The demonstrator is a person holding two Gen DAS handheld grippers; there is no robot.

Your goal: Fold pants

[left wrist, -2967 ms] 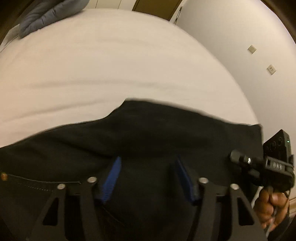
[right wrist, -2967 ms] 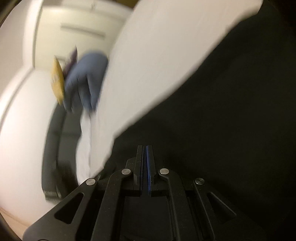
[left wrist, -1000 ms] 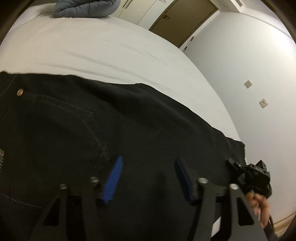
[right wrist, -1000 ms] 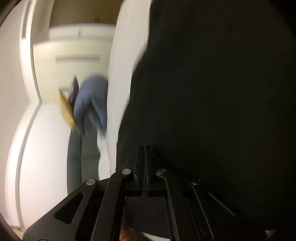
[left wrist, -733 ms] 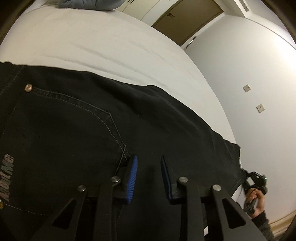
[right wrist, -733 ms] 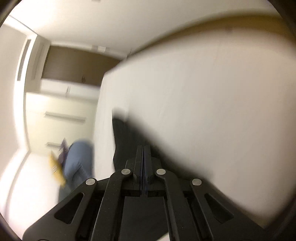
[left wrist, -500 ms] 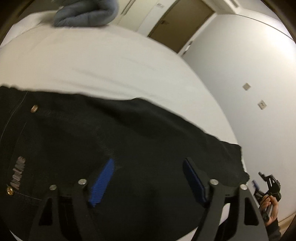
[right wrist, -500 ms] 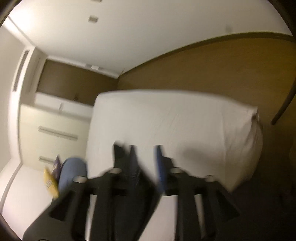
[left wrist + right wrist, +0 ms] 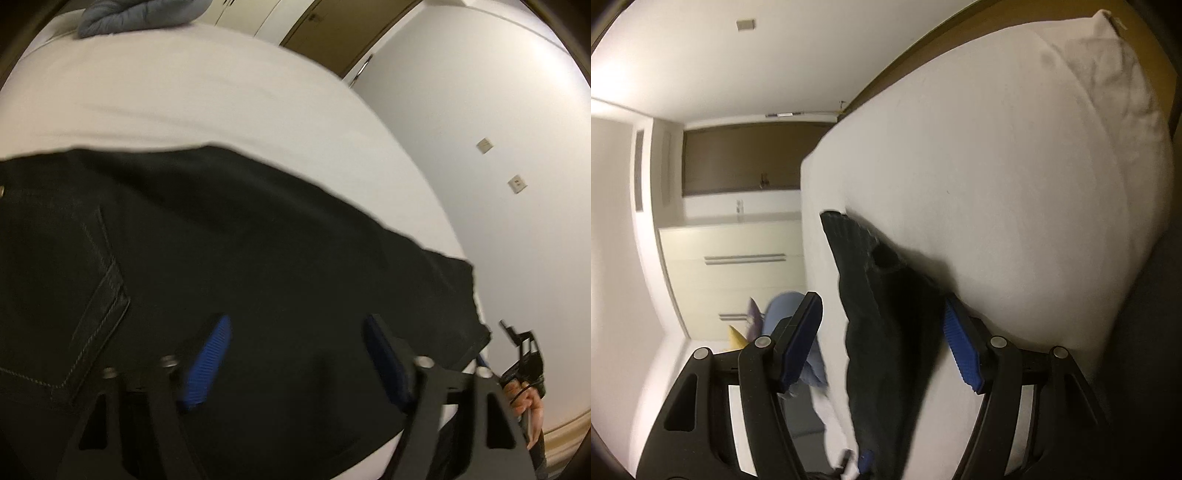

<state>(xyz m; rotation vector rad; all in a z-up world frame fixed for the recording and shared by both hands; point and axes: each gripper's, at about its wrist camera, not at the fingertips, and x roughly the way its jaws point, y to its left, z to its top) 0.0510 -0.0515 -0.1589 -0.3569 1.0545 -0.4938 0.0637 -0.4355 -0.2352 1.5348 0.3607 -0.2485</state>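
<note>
1. The black denim pants (image 9: 258,258) lie spread flat on the big bed with a white sheet (image 9: 184,92). A back pocket with grey stitching (image 9: 74,295) shows on the left side of the left wrist view.
2. In the right wrist view the same pants (image 9: 886,314) look like a dark strip running along the white bed (image 9: 997,184).
3. The left gripper (image 9: 295,354) is wide open just above the dark cloth. Its blue pads (image 9: 207,362) hold nothing.
4. The right gripper (image 9: 882,343) is wide open too, with the pants between its blue pads (image 9: 960,350). It does not pinch them.
5. The person's right hand (image 9: 528,398) shows past the leg end of the pants.
6. A soft grey-blue bundle of cloth (image 9: 140,14) lies at the far end of the bed.
7. A brown door (image 9: 332,33) and two small wall plates (image 9: 517,182) are on the pale wall.
8. Cream cupboards (image 9: 738,258) stand behind.
</note>
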